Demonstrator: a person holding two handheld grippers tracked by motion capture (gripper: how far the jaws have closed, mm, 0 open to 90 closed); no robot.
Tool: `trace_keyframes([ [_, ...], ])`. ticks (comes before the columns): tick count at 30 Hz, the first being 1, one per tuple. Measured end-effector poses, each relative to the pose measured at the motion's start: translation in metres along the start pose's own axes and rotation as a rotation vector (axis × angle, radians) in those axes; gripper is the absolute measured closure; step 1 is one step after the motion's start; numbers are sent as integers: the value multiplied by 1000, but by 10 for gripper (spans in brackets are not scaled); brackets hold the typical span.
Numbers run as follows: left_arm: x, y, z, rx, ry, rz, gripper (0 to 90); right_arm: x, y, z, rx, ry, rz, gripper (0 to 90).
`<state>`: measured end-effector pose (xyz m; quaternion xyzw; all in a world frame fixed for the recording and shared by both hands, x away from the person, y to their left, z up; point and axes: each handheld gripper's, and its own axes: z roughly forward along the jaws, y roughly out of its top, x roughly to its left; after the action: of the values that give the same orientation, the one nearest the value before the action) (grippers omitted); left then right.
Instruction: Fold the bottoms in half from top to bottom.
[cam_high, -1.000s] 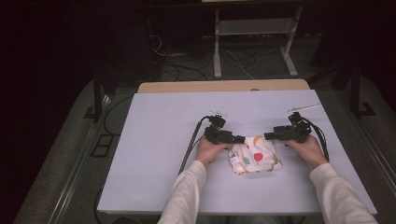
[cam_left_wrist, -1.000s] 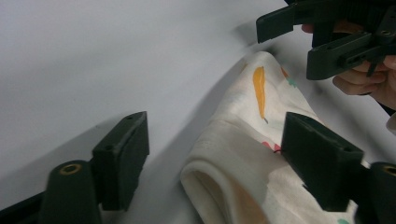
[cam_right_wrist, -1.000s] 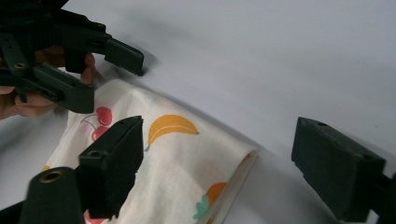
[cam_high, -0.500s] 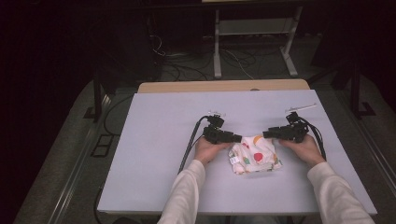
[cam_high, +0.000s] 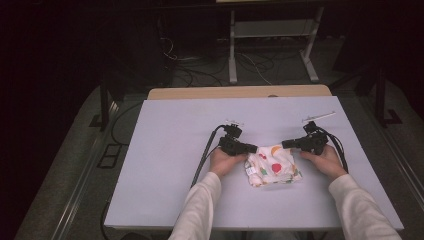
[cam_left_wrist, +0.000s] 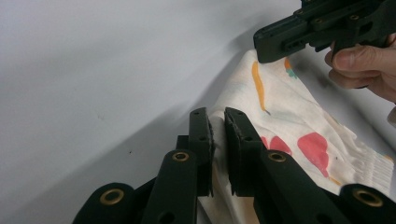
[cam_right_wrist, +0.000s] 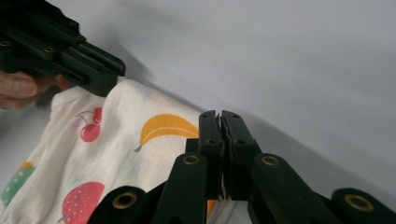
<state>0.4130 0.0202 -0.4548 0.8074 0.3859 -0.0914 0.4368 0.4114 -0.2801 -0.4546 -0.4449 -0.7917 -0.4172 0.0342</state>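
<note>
A folded white cloth (cam_high: 272, 166) printed with fruit lies on the pale lilac table (cam_high: 165, 150), near its front. My left gripper (cam_high: 252, 148) is at the cloth's far left corner. In the left gripper view its jaws (cam_left_wrist: 218, 126) have just been closing and now pinch a fold of the cloth (cam_left_wrist: 299, 126). My right gripper (cam_high: 286, 144) is at the far right corner. Its jaws (cam_right_wrist: 220, 122) have also just closed, with the cloth's (cam_right_wrist: 116, 154) edge nipped between them. Each gripper view shows the other gripper (cam_left_wrist: 280, 44) (cam_right_wrist: 100, 74) at the opposite corner.
A thin pale stick (cam_high: 318, 116) lies on the table at the far right. Behind the lilac top a wooden edge (cam_high: 240, 92) shows. On the dark floor beyond are a metal stand (cam_high: 270, 50) and cables. Bare table stretches to the left and behind the cloth.
Both pairs of jaws have closed on the cloth's far corners. The hands have stayed about where they were.
</note>
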Motion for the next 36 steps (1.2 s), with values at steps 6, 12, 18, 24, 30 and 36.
trace_keyframes([
  [6,-5,0,-9,-27,10,30,815,9,1,-6,-18,-58,-14,864],
  [12,-10,1,-20,-32,19,54,816,16,3,-10,-24,-57,-11,864],
  [18,-10,3,-29,-29,31,68,816,24,6,-10,-21,-53,-23,864],
  [24,-6,4,-38,-28,49,75,816,27,8,-3,-33,-32,-15,864],
  [30,2,7,-50,-29,63,73,817,33,12,3,-45,-18,-2,863],
  [36,8,9,-60,-30,93,80,816,42,20,11,-44,-35,19,864],
])
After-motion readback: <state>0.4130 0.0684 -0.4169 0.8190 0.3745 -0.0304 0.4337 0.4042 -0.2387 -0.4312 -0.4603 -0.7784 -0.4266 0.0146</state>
